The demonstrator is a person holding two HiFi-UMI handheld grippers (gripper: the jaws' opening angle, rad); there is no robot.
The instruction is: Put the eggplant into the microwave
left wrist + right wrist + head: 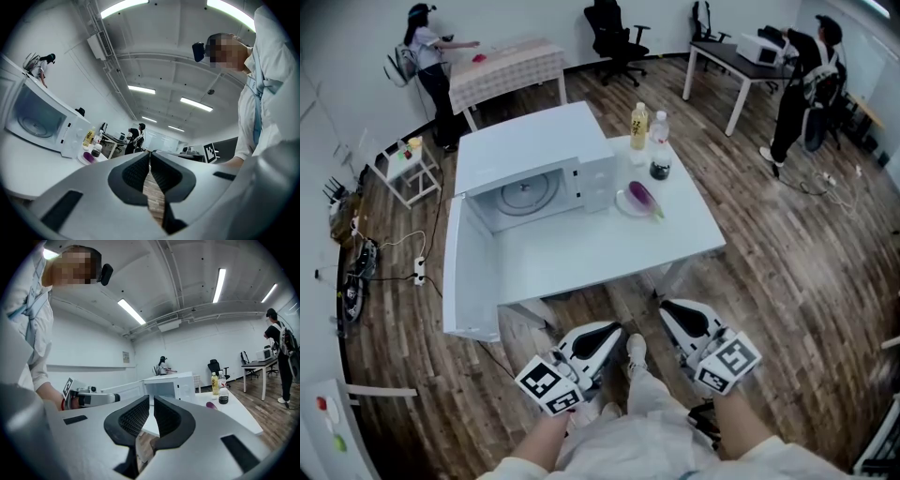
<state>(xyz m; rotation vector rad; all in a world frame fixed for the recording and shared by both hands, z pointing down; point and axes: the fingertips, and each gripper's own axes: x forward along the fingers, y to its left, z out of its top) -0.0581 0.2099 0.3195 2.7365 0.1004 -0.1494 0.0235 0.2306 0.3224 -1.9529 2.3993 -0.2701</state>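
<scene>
- The eggplant (643, 197) lies on a small plate (627, 205) on the white table (609, 251), just to the right of the microwave (534, 155).
- The microwave's door (471, 272) hangs wide open to the left, and the round turntable inside is bare.
- Behind the plate stand a yellow bottle (638, 127), a clear bottle (659, 129) and a small dark jar (660, 170), close together.
- The left gripper (598, 336) is low at the table's near edge, well apart from the eggplant. Its jaws are pressed together with nothing between them.
- The right gripper (680, 317) is beside it, also short of the table. Its jaws are closed too, pinching nothing.
- Two other people stand at tables farther back in the room.
</scene>
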